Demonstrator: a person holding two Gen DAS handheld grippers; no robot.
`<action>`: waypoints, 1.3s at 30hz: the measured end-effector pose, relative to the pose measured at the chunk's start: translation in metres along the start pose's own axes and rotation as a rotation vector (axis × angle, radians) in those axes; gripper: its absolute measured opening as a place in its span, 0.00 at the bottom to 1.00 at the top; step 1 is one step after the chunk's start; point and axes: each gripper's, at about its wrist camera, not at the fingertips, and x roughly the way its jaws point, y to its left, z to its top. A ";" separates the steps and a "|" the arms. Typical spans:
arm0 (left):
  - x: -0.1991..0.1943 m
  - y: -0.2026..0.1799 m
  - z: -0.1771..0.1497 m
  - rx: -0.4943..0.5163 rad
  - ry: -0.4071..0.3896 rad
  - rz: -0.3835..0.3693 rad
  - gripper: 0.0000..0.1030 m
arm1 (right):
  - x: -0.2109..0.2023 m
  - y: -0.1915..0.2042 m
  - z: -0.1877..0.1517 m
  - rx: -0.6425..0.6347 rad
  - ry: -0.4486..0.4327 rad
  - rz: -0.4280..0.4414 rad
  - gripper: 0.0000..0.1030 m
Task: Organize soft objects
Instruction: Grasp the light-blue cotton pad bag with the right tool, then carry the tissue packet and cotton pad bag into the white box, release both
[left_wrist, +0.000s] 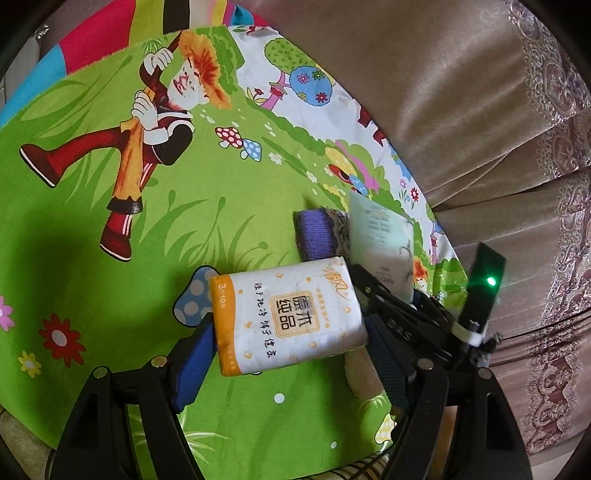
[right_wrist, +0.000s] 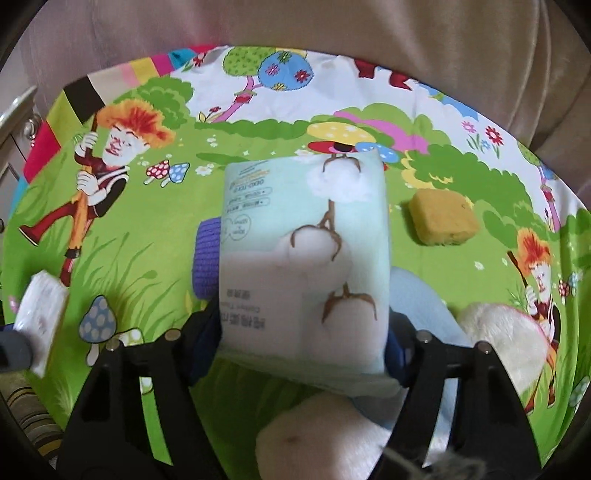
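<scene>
Bright, even light; fisheye bending with dark corners, and the right wrist view looks softly blurred.

Purple cloth (right_wrist: 207, 254) half hidden behind pack (right_wrist: 306, 266)

Two tissue packs (left_wrist: 288, 317) (right_wrist: 304, 266), one yellow sponge (right_wrist: 443, 219), one purple knitted piece (right_wrist: 207, 254), two grippers (left_wrist: 284, 354) (right_wrist: 303, 350).

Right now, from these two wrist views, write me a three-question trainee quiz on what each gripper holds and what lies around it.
1. True or false: the left gripper holds a yellow sponge.
2. Which pack sits in the right gripper? A) orange-edged tissue pack B) pale cotton-print pack
3. Fill in: the purple knit lies on the pack's ___ side in the right wrist view.

Key: 1 false, it holds the tissue pack; 2 B, the cotton-print pack; 3 left.
</scene>
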 end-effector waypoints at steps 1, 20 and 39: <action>-0.001 -0.001 0.000 0.004 -0.002 -0.002 0.76 | -0.005 -0.002 -0.002 0.009 -0.008 0.008 0.74; -0.001 -0.095 -0.053 0.250 0.100 -0.145 0.76 | -0.162 -0.082 -0.112 0.203 -0.131 -0.066 0.74; 0.049 -0.236 -0.238 0.636 0.499 -0.257 0.76 | -0.283 -0.205 -0.313 0.504 -0.031 -0.367 0.74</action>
